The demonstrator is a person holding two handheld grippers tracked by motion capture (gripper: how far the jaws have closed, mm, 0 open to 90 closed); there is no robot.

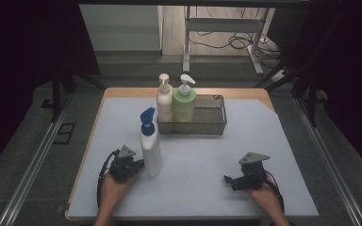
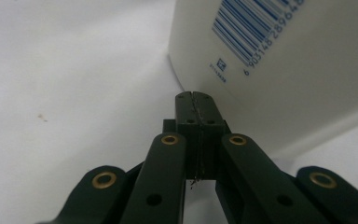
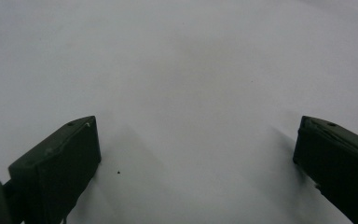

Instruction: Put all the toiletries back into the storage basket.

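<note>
Left tool [image 2: 196, 100] closed — beside bottle [image 2: 279, 60]

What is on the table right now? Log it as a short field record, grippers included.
surface: white table cover
basket: wire basket at the far middle
in basket: white pump bottle and green pump bottle, side by side at its left end, upright
outside basket: white bottle with blue pump, upright, in front of the basket's left end
left gripper: jaws shut together, holding nothing, tips right by the base of the white bottle with blue pump
right gripper: jaws wide open, over bare cover at near right
</note>
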